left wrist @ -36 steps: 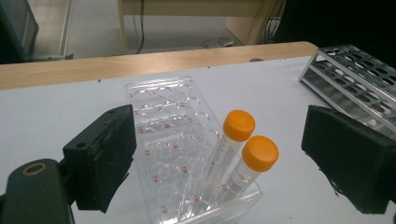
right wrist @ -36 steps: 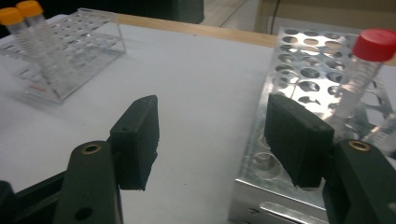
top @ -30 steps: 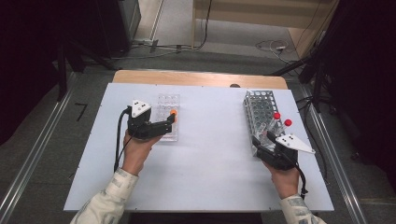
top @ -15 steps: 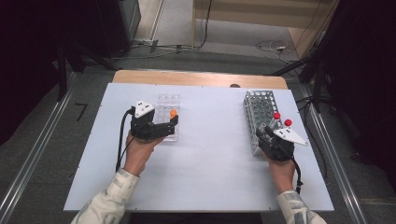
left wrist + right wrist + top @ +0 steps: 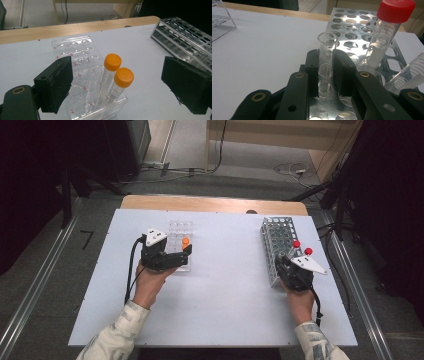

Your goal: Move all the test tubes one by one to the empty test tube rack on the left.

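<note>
**Right gripper clamped on an open tube in the metal rack**

I am working two hand-held grippers at a white table [image 5: 220, 320]. My right gripper [image 5: 329, 72] has just been closing, and its jaws are now pressed together on a clear, uncapped tube [image 5: 326, 53] that stands upright in a hole at the near end of the metal rack [image 5: 278, 236]. That rack sits by the table's right edge. The tube's long axis runs straight up between the pads, with its open mouth above them, so I judge that a lift has to go straight up to free it from the hole. Two red-capped tubes [image 5: 387, 32] lean in holes just to the right of it, close enough to be knocked.

My left gripper [image 5: 117, 85] waits with its jaws wide apart, holding nothing. It faces a clear plastic rack [image 5: 82, 72] near the middle left of the table, where two orange-capped tubes [image 5: 117, 77] stand tilted, side by side. The right hand is much nearer the open tube.
</note>
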A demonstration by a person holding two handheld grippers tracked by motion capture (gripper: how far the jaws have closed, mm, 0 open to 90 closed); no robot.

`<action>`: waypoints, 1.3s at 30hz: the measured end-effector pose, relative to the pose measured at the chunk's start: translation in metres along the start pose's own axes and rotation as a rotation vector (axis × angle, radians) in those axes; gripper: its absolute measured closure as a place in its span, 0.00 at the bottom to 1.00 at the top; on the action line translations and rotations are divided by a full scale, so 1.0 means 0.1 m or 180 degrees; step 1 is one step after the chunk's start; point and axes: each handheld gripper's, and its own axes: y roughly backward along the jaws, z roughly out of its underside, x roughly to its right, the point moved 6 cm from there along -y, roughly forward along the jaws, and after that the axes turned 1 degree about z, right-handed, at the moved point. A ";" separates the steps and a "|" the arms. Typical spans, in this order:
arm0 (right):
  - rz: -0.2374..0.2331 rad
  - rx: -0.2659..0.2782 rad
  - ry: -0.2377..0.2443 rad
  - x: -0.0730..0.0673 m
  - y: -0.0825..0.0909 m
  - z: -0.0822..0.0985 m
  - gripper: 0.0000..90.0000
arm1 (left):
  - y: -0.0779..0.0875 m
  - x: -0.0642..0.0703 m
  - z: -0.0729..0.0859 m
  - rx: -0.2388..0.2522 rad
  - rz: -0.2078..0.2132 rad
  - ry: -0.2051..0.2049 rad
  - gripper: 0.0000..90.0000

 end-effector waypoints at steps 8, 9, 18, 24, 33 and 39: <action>0.0006 0.0059 -0.0022 0.01 0.06 -0.07 0.81 | 0.01 0.01 -0.01 0.0015 0.0015 0.0006 0.12; 0.0003 0.0088 -0.0022 0.02 0.08 -0.09 0.81 | 0.01 0.01 -0.01 0.0017 0.0016 0.0008 0.12; 0.0004 0.0352 -0.0019 0.03 0.35 -0.37 0.81 | 0.04 0.03 -0.03 0.0040 0.0044 0.0000 0.12; -0.0094 0.0476 0.0000 -0.04 0.52 -0.49 0.81 | 0.05 0.06 -0.04 0.0063 0.0063 -0.0013 0.12; -0.0492 0.0426 0.0034 -0.34 0.58 -0.51 0.81 | 0.08 0.10 -0.06 0.0096 0.0095 -0.0024 0.12; -0.0732 0.0294 0.0103 -0.59 0.53 -0.42 0.81 | 0.10 0.17 -0.07 0.0103 0.0140 -0.0049 0.12</action>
